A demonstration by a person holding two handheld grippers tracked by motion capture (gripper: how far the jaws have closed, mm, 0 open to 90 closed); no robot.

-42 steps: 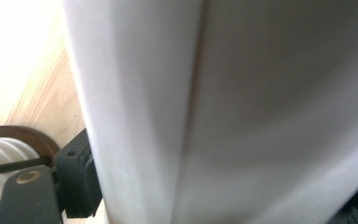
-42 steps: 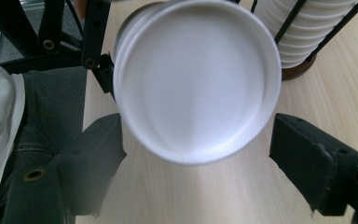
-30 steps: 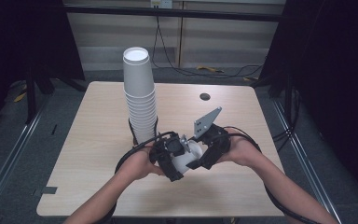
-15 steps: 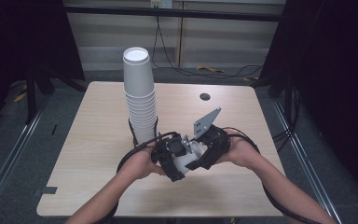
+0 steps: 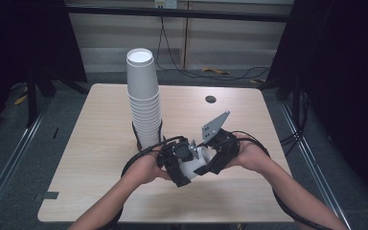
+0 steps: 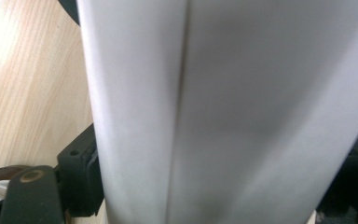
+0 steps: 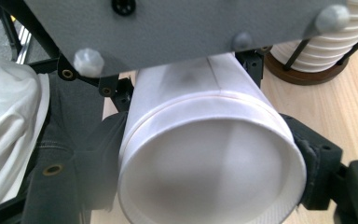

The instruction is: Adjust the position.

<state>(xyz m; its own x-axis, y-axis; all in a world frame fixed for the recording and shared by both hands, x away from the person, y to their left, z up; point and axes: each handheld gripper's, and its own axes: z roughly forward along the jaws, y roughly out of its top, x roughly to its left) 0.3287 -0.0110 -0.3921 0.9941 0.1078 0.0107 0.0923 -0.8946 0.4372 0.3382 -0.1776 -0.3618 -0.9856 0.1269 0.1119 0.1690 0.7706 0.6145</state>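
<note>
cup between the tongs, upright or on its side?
On its side. In the high view the white cup lies level between both tongs above the table; the right gripper view shows its round base end-on.

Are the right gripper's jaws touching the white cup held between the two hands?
Touching. The right gripper view shows the right gripper with a black pad pressed on each side of the white paper cup, no gap visible.

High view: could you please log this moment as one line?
left tool: shut on paper cup | right tool: jaws just closing, shut on paper cup | cup stack: upright on table
</note>
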